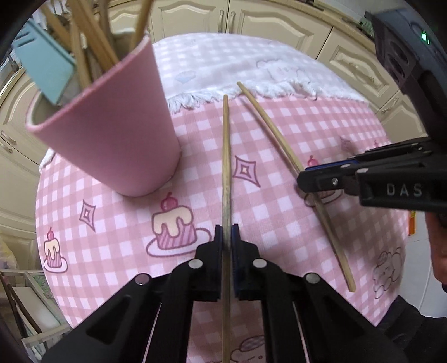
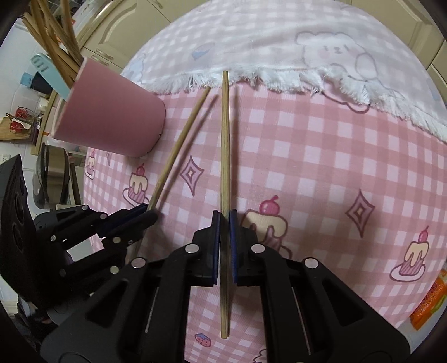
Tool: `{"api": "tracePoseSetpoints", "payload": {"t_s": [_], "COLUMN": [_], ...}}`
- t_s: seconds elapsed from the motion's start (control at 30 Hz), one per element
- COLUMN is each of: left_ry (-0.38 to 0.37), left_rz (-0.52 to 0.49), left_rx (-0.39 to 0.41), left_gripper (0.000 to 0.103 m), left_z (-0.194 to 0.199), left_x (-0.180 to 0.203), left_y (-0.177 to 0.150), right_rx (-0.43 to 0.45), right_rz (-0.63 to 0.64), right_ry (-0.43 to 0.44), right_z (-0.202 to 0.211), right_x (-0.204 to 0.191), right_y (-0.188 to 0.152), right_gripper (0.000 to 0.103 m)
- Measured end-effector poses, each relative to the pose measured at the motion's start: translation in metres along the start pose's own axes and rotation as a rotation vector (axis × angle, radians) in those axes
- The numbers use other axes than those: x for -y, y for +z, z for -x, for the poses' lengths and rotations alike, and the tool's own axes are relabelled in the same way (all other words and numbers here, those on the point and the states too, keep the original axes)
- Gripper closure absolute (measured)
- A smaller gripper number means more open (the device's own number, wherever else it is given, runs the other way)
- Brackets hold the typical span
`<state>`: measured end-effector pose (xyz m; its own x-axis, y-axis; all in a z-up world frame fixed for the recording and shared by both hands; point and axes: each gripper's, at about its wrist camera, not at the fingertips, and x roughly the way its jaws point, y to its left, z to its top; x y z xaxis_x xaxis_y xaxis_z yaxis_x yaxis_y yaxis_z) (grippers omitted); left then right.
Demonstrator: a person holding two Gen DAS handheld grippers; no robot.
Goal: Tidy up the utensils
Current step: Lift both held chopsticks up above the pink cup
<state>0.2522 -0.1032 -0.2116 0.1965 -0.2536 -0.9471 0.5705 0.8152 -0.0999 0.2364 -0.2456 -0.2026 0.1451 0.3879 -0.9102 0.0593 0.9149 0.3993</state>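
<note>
My left gripper is shut on a wooden chopstick that points away from me over the pink checked tablecloth. My right gripper is shut on a second chopstick, which casts a shadow on the cloth. Each wrist view shows the other hand's tool: the right gripper clamps its chopstick, and the left gripper clamps its own. A pink cup stands to the left. It holds several chopsticks and a light blue utensil.
A white fringed cloth with a bear print covers the far side of the table. Cream cabinets stand behind. An orange packet lies at the right table edge. A rice cooker sits beyond the left edge.
</note>
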Motion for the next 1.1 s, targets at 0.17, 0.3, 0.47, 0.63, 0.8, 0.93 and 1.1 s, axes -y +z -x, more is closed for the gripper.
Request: {"api": "tracePoseSetpoints", "payload": {"t_s": [0.17, 0.3, 0.47, 0.63, 0.8, 0.93, 1.1], "left_ry": [-0.070, -0.091, -0.092, -0.042, 0.030, 0.068, 0.105], "left_rz": [0.023, 0.019, 0.020, 0.059, 0.125, 0.160, 0.196], "left_rx": [0.092, 0.202, 0.426, 0.661, 0.819, 0.924, 1.032], "left_gripper": [0.098, 0.098, 0.098, 0.098, 0.098, 0.098, 0.097], "left_z": [0.027, 0.053, 0.101, 0.149, 0.174, 0.192, 0.211], "left_x": [-0.004, -0.002, -0.001, -0.007, -0.016, -0.023, -0.032], "left_y": [-0.009, -0.022, -0.035, -0.042, -0.028, -0.018, -0.003], "right_rx": [0.078, 0.185, 0.338, 0.530, 0.682, 0.789, 0.876], "right_rz": [-0.006, -0.012, -0.001, 0.080, 0.179, 0.266, 0.325], "right_ry": [0.049, 0.087, 0.109, 0.105, 0.125, 0.146, 0.167], "right_z": [0.026, 0.056, 0.096, 0.141, 0.166, 0.168, 0.166], "right_x": [0.001, 0.007, 0.006, -0.015, -0.057, -0.106, -0.131], "right_y": [-0.003, -0.009, -0.013, -0.014, -0.012, -0.004, 0.012], "right_gripper": [0.096, 0.096, 0.096, 0.096, 0.096, 0.096, 0.096]}}
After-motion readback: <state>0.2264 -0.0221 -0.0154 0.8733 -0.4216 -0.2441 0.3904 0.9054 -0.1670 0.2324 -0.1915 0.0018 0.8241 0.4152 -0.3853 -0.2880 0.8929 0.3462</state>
